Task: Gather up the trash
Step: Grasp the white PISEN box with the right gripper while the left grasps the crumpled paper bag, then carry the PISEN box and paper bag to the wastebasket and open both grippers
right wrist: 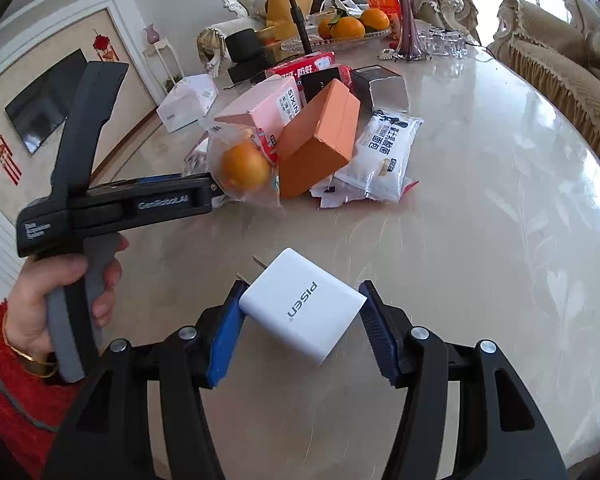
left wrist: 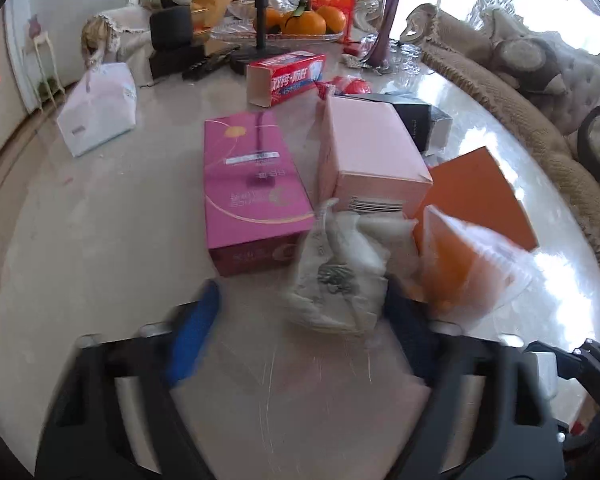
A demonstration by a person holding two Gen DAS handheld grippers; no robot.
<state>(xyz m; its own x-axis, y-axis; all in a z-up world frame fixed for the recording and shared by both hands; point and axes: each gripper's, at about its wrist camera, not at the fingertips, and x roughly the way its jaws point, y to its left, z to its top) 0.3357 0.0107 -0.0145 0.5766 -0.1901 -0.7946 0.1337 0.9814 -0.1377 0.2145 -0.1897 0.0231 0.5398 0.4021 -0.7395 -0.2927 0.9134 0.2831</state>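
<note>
My right gripper (right wrist: 302,330) is shut on a white PISEN charger (right wrist: 304,308), its prongs pointing up-left, just above the marble table (right wrist: 480,240). A clear plastic bag (right wrist: 244,164) holding an orange and a wrapper lies at the near edge of the trash pile. My left gripper (right wrist: 216,190), held by a hand in a red sleeve, has its tip at that bag. In the blurred left wrist view the crumpled bag (left wrist: 336,280) sits between the fingers of the left gripper (left wrist: 300,324). The left blue pad (left wrist: 196,332) stands apart from it, so the gripper is open.
The pile holds a magenta box (left wrist: 252,184), pink box (left wrist: 372,152), orange box (right wrist: 320,136), white wipes packet (right wrist: 384,152), red toothpaste box (left wrist: 284,76) and black box (left wrist: 420,120). Behind are a fruit tray (left wrist: 300,24), vase (left wrist: 388,20) and glasses (right wrist: 440,42). A sofa runs along the right.
</note>
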